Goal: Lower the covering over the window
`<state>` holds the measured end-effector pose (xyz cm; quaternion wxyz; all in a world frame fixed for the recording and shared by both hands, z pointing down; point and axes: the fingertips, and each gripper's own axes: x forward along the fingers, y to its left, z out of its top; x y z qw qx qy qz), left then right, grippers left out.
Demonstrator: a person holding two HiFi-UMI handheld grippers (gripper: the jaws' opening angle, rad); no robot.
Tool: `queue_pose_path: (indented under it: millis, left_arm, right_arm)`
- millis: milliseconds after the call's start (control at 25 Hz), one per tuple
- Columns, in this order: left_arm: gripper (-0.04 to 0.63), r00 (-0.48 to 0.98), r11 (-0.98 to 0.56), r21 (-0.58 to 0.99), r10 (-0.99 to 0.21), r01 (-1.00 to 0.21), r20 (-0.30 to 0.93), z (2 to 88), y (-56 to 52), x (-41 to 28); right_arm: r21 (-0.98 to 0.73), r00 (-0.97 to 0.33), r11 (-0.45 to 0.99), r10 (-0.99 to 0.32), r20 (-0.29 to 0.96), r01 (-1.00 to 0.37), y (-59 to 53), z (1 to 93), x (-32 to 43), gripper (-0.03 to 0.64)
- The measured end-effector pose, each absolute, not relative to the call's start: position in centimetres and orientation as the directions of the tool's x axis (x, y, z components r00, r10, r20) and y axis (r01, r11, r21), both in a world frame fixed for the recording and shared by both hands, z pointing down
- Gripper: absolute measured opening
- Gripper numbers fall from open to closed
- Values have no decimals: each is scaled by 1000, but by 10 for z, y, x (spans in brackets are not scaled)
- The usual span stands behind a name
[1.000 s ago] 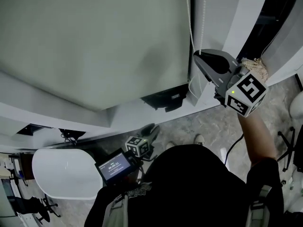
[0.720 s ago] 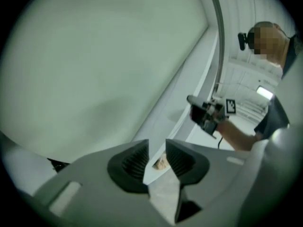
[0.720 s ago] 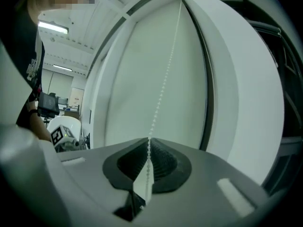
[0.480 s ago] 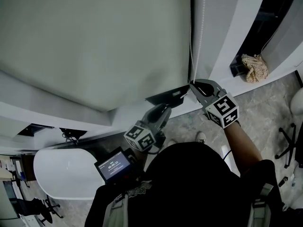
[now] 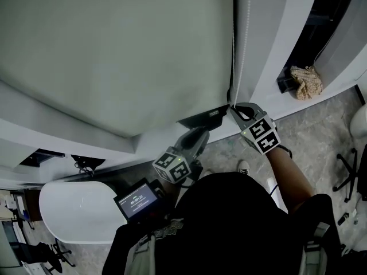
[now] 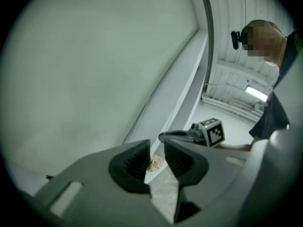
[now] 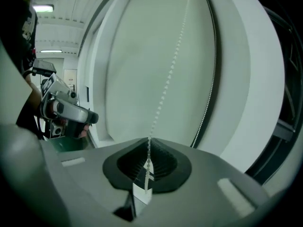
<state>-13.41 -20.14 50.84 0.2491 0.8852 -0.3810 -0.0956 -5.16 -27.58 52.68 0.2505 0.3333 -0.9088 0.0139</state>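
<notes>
- Covering (image 5: 114,56): pale roller sheet across most of the window; lower edge hangs close above the white ledge (image 5: 69,137)
- Bead chain (image 5: 233,50): long axis vertical; runs taut along the covering's right edge, straight up from the right tool
- Right tool (image 7: 147,163): jaws together, clamped on the chain near its low end, level with the covering's lower corner
- Left tool (image 6: 156,157): jaws partly apart and just been closing, with nothing between them; sits below and left of the right tool, near but not touching
- Governing relation: all free chain lies above the right tool's grip, up and to the right of the empty left tool; the left probably takes any fresh hold higher up
</notes>
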Motion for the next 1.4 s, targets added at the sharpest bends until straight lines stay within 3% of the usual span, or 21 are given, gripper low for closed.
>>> queue_pose_path:
  millis: [200,320,480,720,960,1400]
  left_arm:
    - [84,709,-581,519,-702,-627,69,521,-185,-139]
    - [78,715,-575,529,-693,-624,90,529,-176,-142]
    - [69,737,-574,551,-666,-607,118,547,-164,-142]
    - [60,756,-580,561,-641,-591,133,559,-134,-116]
    - [43,720,-569,521,-680,-637,138,547,-97,-94]
    - [41,667,-507,527,-727,-682,164,532,26,6]
  right_arm:
    - [56,-667,738,-638,384,-673,-276,515,-48,20]
    - [-38,-671,695,-676,304,-718,-263,515,-41,96]
    - [-202,-672,642,-694,258,-740,-233,536,-38,74]
    - [-347,-746,660,-590,309,-666,-169,564,-46,21]
    - [-545,-853,666,-473,219,-509,-112,552,-49,10]
    - [-566,-921,732,-354,160,-380,16,517,19,9]
